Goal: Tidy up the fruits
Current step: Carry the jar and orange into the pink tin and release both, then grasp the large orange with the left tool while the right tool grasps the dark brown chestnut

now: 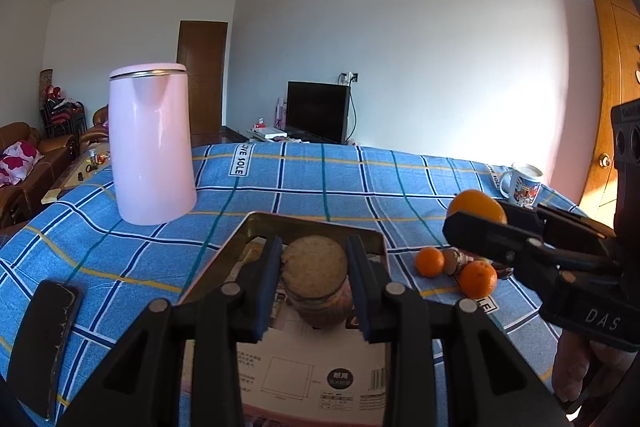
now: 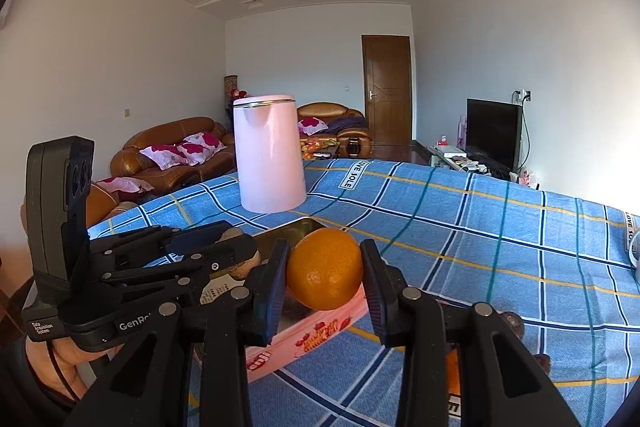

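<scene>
My left gripper (image 1: 314, 269) is shut on a brown rough-skinned fruit (image 1: 315, 277) and holds it over the pink tin tray (image 1: 256, 227). My right gripper (image 2: 325, 271) is shut on a large orange (image 2: 325, 269), held above the tray's right rim (image 2: 320, 331). In the left wrist view the right gripper (image 1: 472, 223) and its orange (image 1: 476, 205) show at the right. Two small oranges (image 1: 430, 261) (image 1: 477, 279) and brown fruits (image 1: 454, 261) lie on the cloth right of the tray.
A pink kettle (image 1: 152, 147) stands on the blue checked tablecloth (image 1: 340, 179) behind the tray. A mug (image 1: 522, 185) is at the far right. A black phone (image 1: 44, 343) lies at the left edge. The table drops off to sofas on the left.
</scene>
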Tool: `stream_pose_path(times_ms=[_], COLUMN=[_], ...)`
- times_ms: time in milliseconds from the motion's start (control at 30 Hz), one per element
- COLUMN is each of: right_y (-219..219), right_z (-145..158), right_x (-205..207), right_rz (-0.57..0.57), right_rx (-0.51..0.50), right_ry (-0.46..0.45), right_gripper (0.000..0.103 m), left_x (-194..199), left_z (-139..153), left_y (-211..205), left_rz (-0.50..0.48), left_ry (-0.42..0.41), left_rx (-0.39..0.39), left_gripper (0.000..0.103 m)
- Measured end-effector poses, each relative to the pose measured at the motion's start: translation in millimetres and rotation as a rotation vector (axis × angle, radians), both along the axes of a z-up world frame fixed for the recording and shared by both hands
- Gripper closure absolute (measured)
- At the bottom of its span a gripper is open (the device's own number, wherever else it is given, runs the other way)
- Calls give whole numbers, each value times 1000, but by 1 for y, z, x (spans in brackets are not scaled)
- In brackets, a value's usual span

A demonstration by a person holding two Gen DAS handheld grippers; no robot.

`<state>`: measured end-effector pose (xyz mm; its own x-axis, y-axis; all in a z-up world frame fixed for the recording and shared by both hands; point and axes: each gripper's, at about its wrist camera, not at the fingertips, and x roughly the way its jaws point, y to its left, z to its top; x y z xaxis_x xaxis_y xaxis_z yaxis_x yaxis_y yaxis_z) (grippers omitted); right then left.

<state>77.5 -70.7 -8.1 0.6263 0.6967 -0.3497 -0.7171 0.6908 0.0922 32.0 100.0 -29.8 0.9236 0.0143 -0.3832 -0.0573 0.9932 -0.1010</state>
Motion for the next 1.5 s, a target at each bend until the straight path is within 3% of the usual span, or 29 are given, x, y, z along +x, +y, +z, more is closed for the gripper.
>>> stream_pose_path(times_ms=[400, 900, 967, 1033, 1100, 1267, 1333, 1500], right_y=[57, 87, 87, 83, 74, 25, -4, -77], right_z=[-25, -47, -46, -44, -41, -31, -27, -28], right_x=[5, 18, 17, 16, 12, 10, 15, 35], right_rz=[78, 122, 122, 119, 103, 15, -57, -290], right_rx=[-71, -205, -200, -191, -179, -162, -153, -167], right_ry=[75, 205, 210, 204, 179, 127, 117, 119], right_gripper=[65, 65, 64, 44, 39, 39, 39, 39], left_x=[15, 24, 22, 18, 14, 11, 13, 25], left_z=[-14, -24, -23, -20, -14, 3, 8, 12], left_y=[33, 39, 39, 37, 32, 1, -17, -66], left_rz=[14, 22, 31, 43, 42, -21, -59, -162], left_ry=[85, 162, 156, 141, 118, 82, 74, 85], left_rx=[-50, -58, -53, -46, -42, -12, 4, 35], left_gripper=[69, 68, 63, 47, 42, 42, 37, 35])
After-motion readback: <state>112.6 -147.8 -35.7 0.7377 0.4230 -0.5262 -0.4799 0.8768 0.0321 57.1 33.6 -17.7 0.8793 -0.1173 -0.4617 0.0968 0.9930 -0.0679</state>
